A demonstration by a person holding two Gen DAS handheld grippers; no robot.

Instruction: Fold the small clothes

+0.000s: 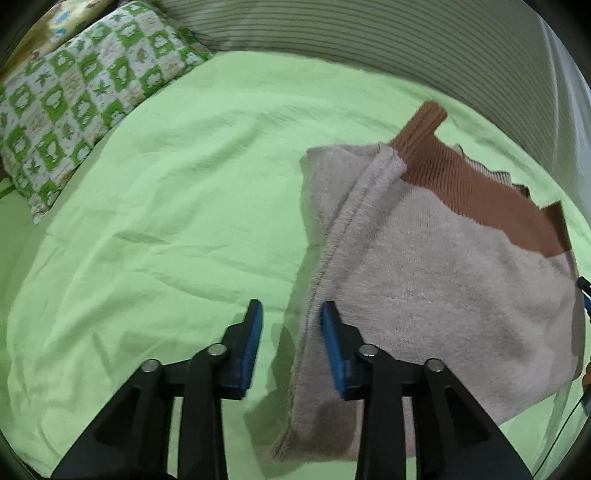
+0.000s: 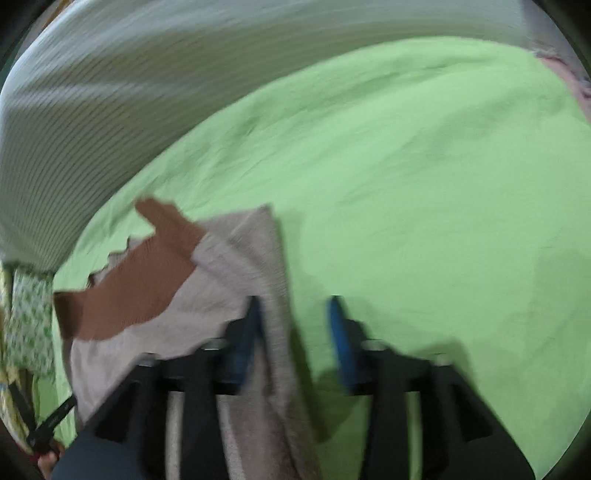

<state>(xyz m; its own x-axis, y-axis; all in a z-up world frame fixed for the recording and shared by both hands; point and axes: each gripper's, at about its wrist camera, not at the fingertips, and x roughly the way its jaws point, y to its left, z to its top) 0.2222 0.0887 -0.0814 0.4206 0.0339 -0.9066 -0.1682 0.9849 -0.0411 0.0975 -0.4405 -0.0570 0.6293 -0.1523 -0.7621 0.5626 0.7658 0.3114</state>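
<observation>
A small beige knit sweater with a brown ribbed band lies partly folded on the light green bedsheet. My left gripper is open and empty just above the sweater's left folded edge, which runs between its jaws. In the right wrist view the sweater lies at lower left with its brown band. My right gripper is open over the sweater's right edge, the left finger above the cloth, the right above the sheet. This view is blurred.
A green and white patterned pillow lies at the far left. A grey striped cover runs along the far side of the bed, and it also shows in the right wrist view. A pinkish cloth shows at the far right edge.
</observation>
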